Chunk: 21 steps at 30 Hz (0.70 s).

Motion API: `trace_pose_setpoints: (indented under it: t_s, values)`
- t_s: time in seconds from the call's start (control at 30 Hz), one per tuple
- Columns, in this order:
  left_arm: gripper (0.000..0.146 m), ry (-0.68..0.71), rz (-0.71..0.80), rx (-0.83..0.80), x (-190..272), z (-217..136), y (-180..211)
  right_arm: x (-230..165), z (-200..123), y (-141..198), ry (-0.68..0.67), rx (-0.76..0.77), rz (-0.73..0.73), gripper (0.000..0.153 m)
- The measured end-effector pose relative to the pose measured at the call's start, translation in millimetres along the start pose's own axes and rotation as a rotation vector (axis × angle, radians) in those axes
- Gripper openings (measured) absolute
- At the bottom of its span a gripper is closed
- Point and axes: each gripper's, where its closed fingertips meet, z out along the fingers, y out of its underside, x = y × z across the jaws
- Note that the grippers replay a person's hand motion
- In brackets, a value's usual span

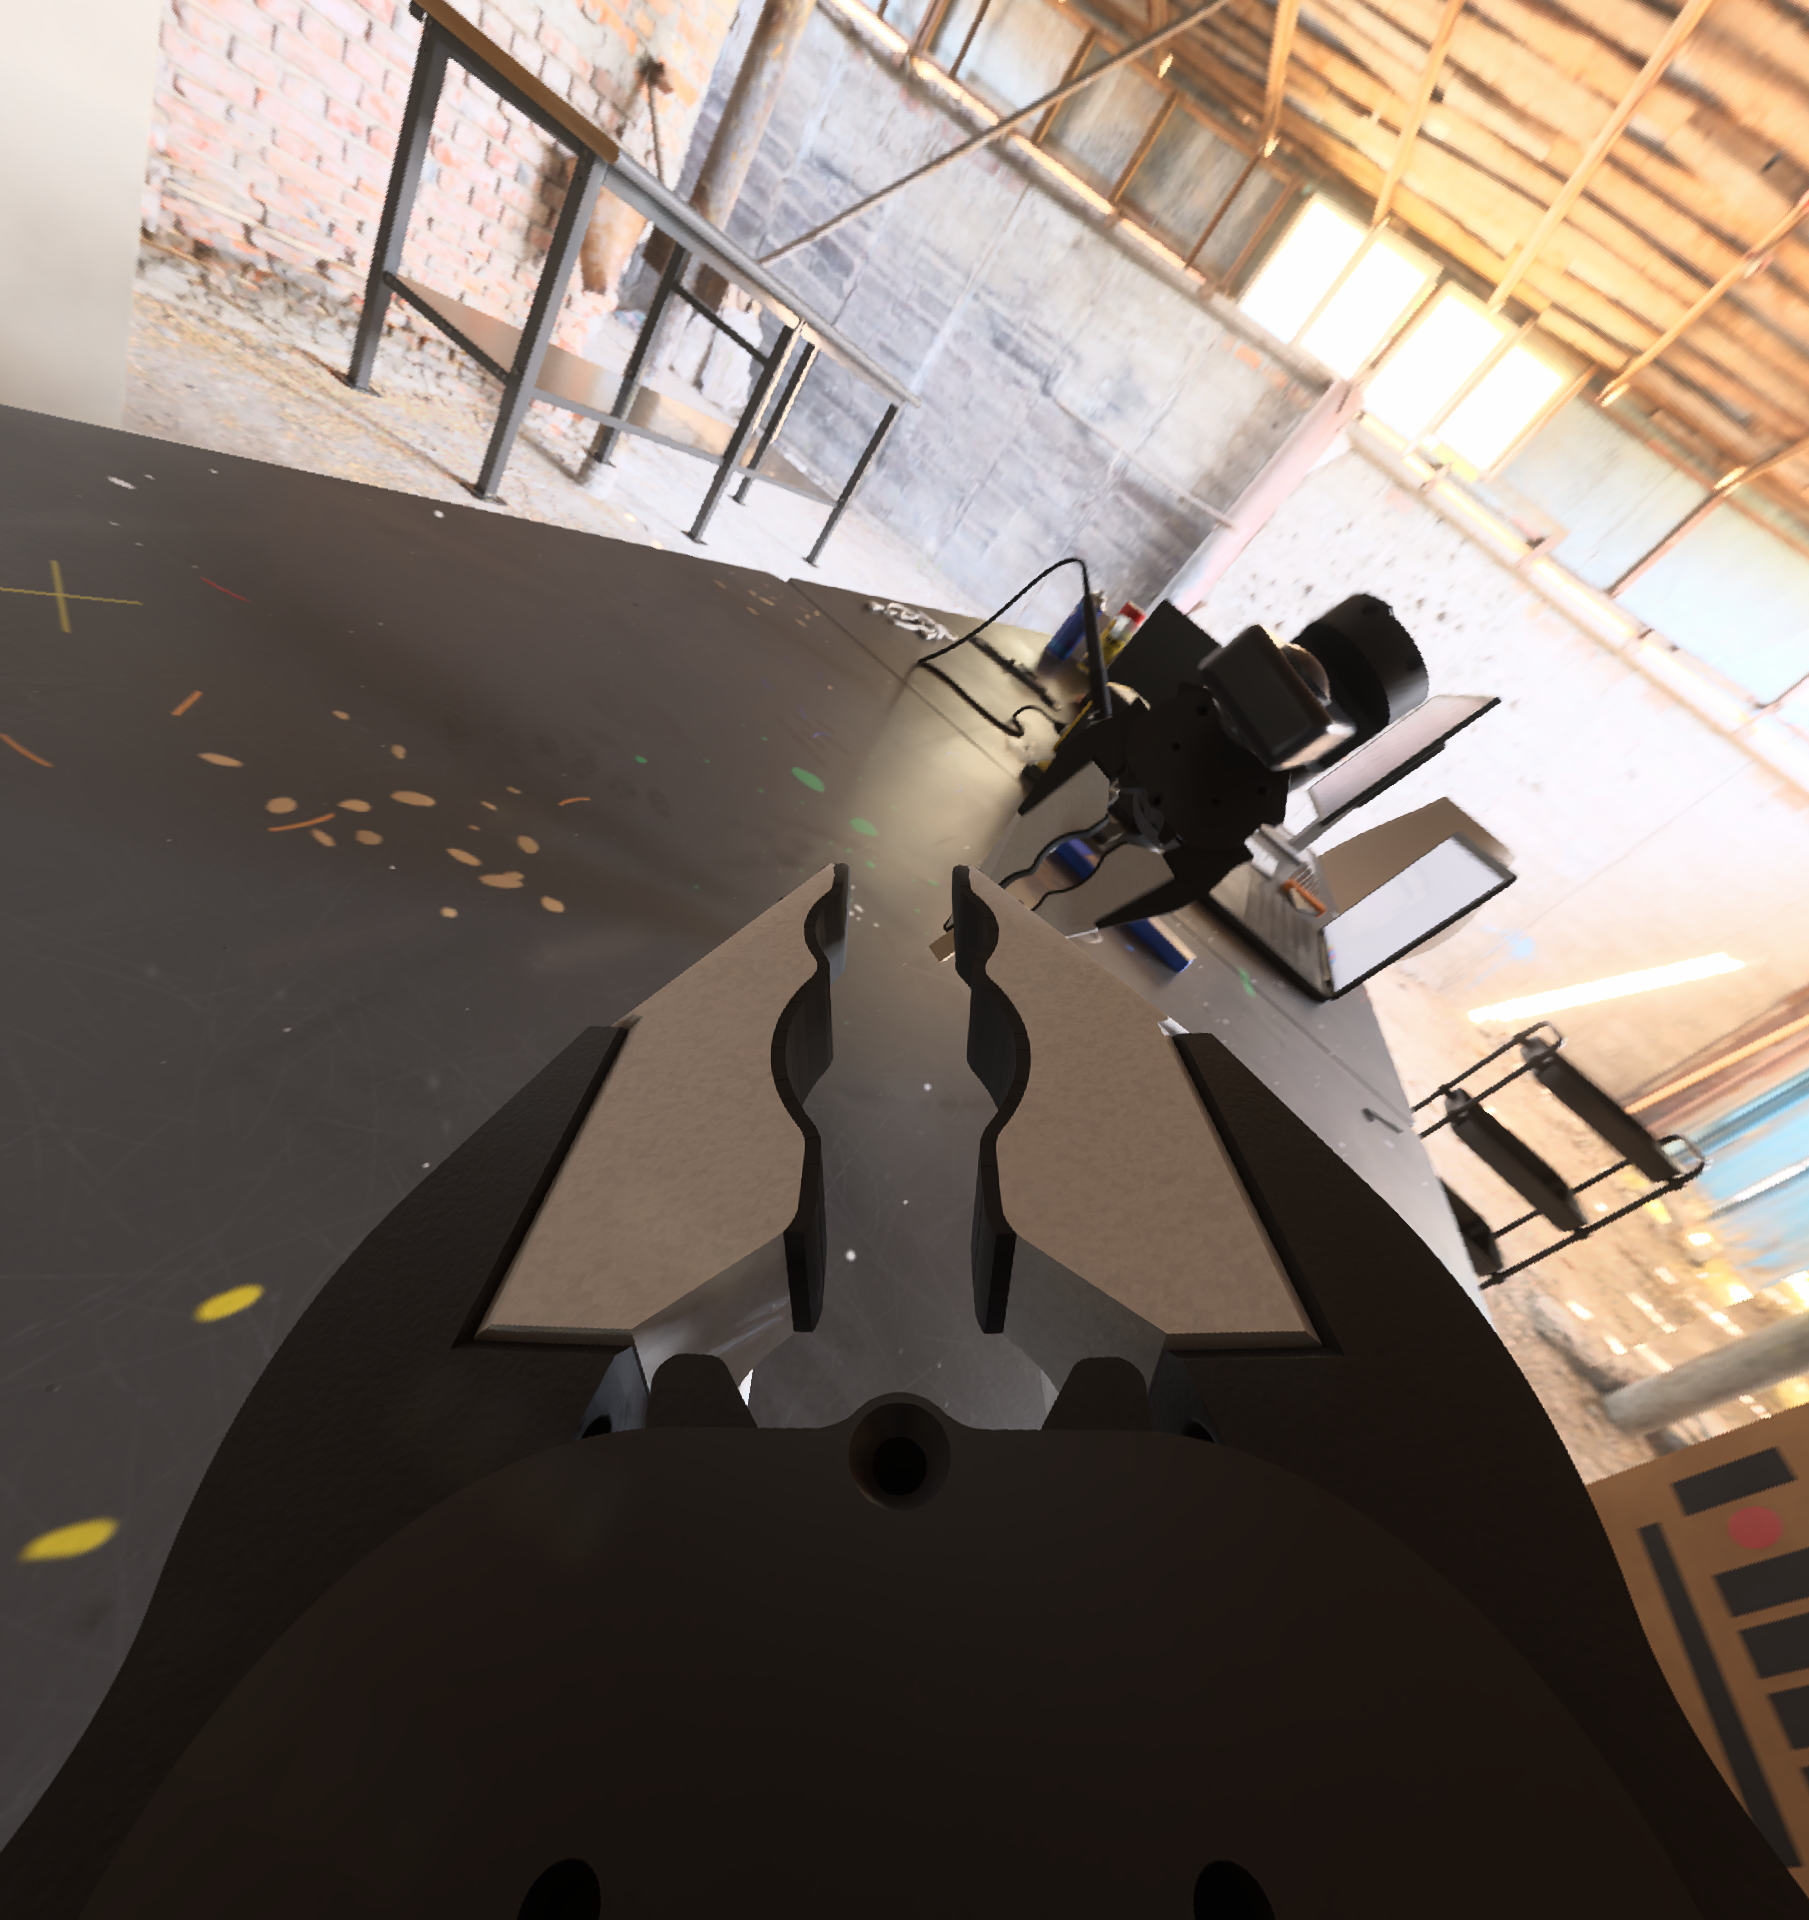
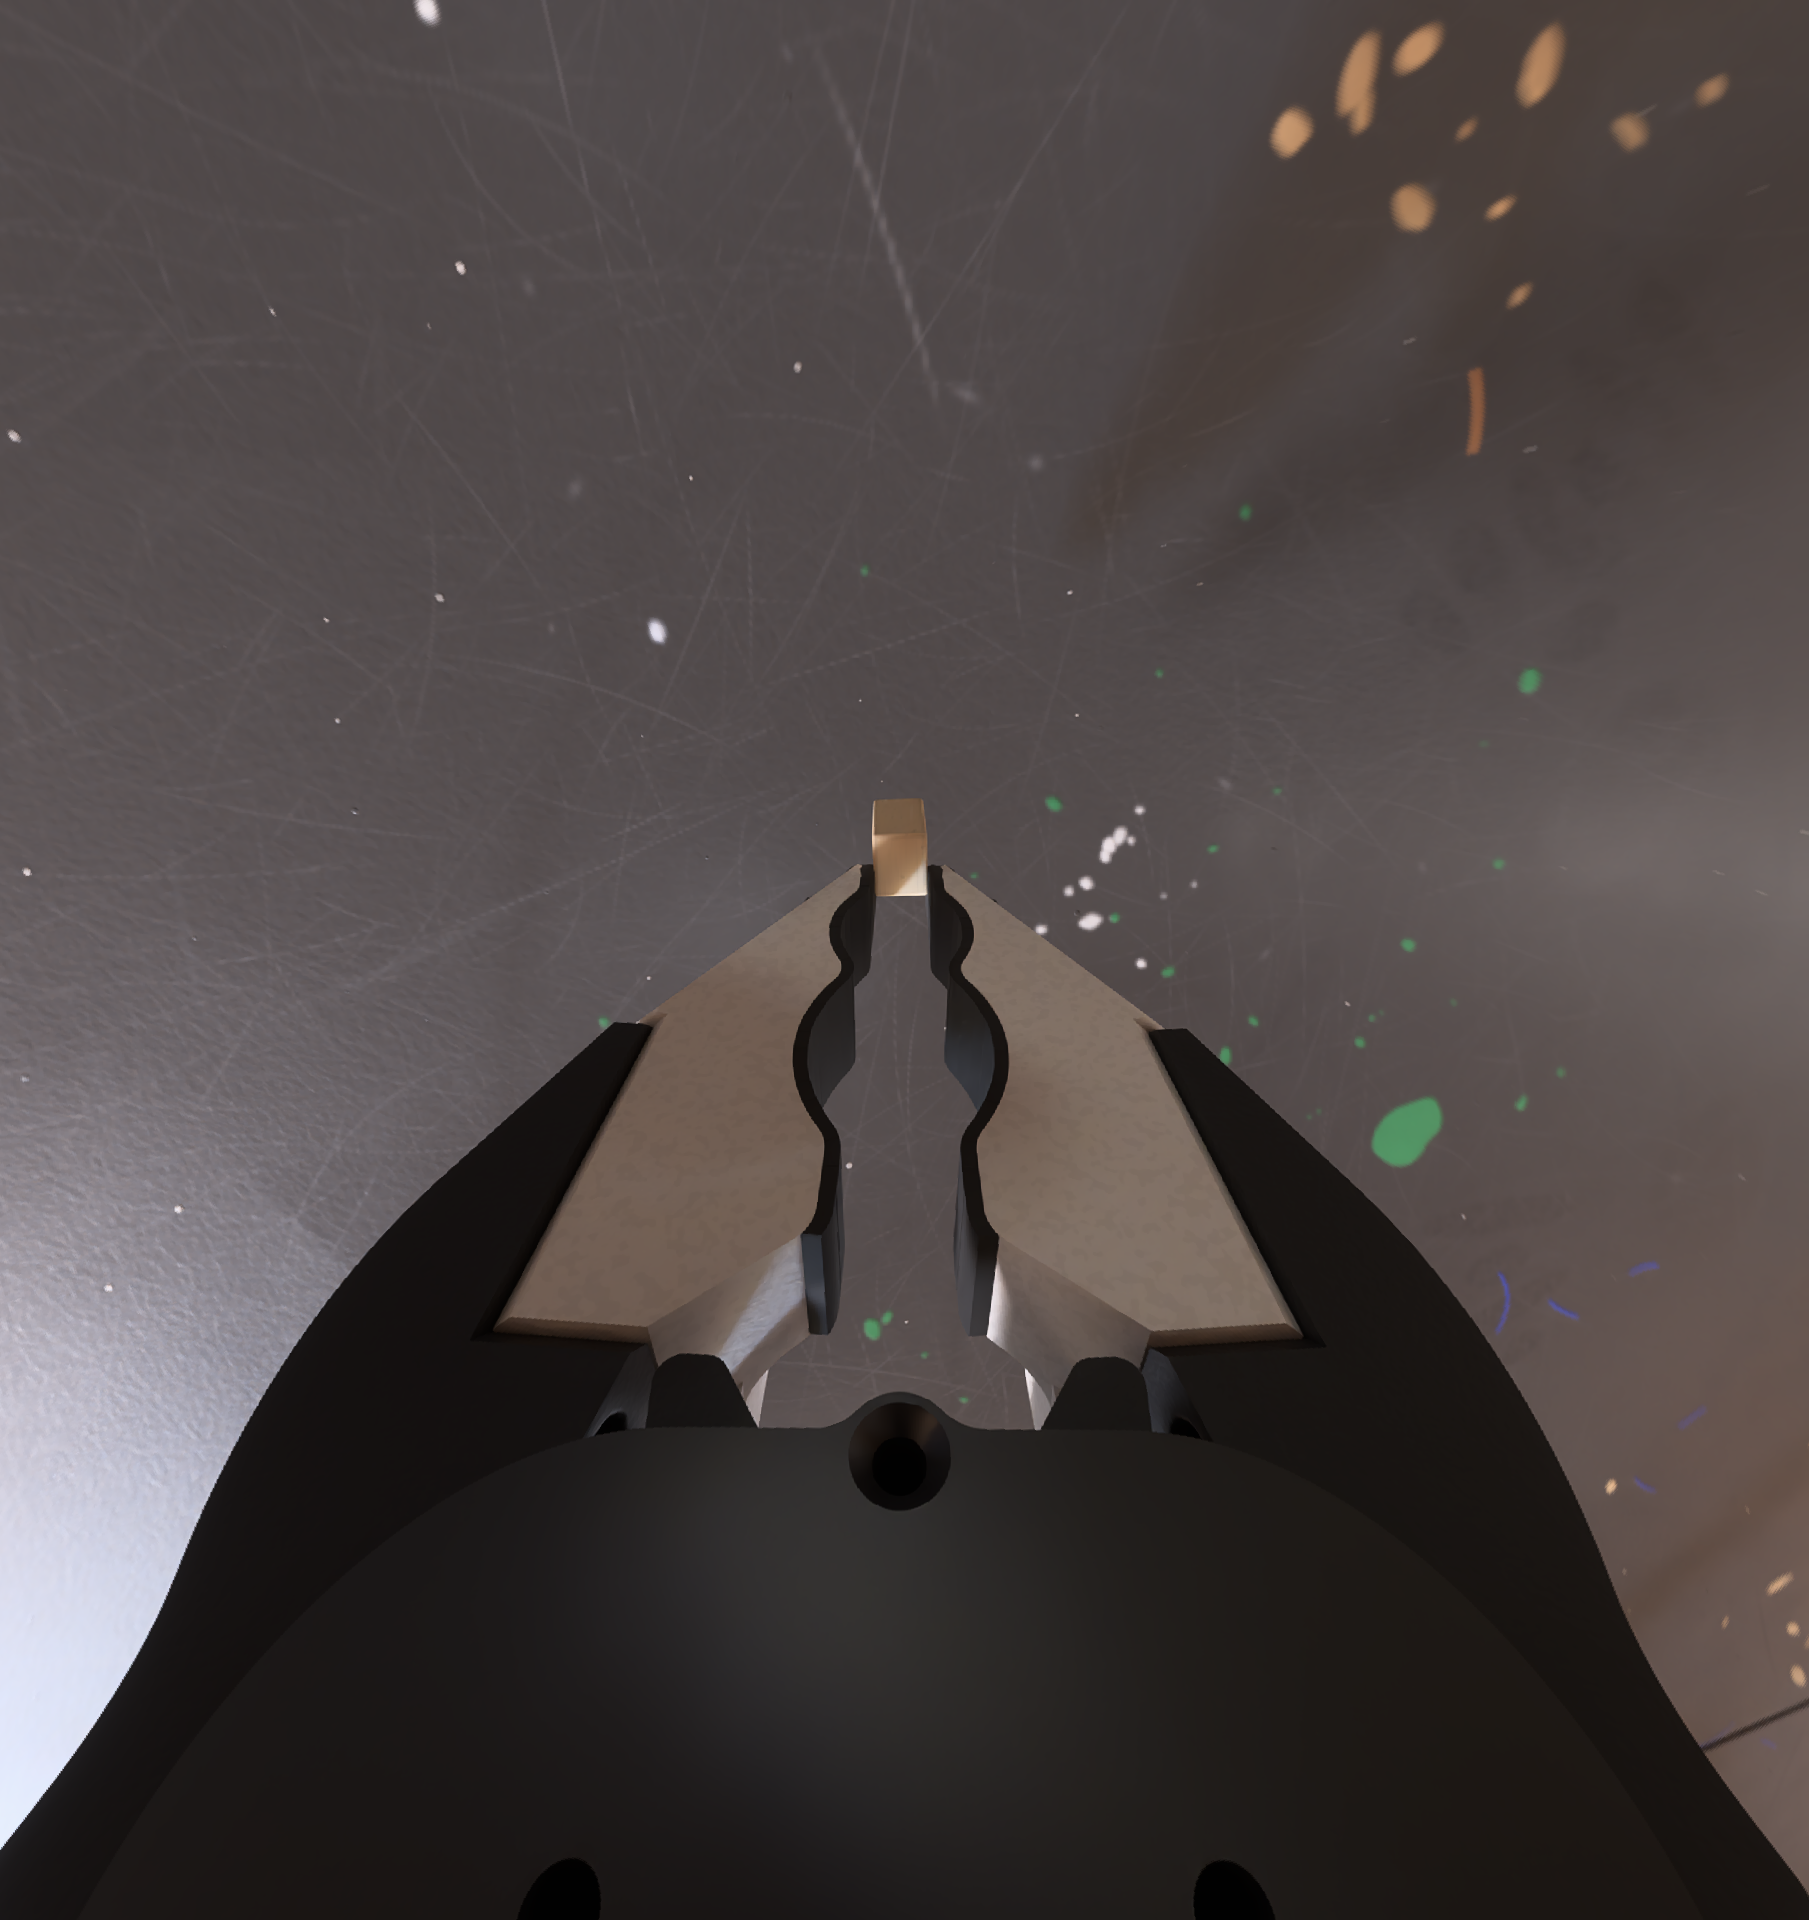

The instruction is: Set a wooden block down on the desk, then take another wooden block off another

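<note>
In the right wrist view my right gripper [image 2: 900, 878] is shut on a small tan wooden block [image 2: 900, 847], which sticks out past the fingertips over the dark scratched desk [image 2: 464, 520]. I cannot tell whether the block touches the desk. No second block shows there. In the left wrist view my left gripper [image 1: 900, 888] is open and empty, low over the desk [image 1: 256, 1039]. The right gripper [image 1: 1056, 904] hangs farther off to the right. A small tan piece [image 1: 941, 945] shows at its tips, partly hidden behind my left gripper's finger.
Behind the right gripper stand an open laptop [image 1: 1399, 914], a black cable [image 1: 983, 644] and blue items. A black wire rack [image 1: 1565, 1153] hangs off the desk edge and a cardboard box [image 1: 1752, 1662] is at lower right. A metal table [image 1: 619, 260] stands beyond the desk.
</note>
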Motion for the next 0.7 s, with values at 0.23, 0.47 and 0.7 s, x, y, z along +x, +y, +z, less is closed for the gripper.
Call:
trace_pose_setpoints:
  t_s: [0.23,0.47,0.7]
  values:
    - [0.019,-0.042,0.073,-0.018,1,-6,3,5,21,4,-0.138,-0.184,-0.074,0.009]
    - [0.006,-0.094,0.142,-0.042,-3,-14,6,7,28,9,-0.184,-0.271,-0.081,0.009]
    - [0.013,-0.113,0.18,-0.052,-7,-20,7,8,28,7,-0.176,-0.265,-0.068,0.022]
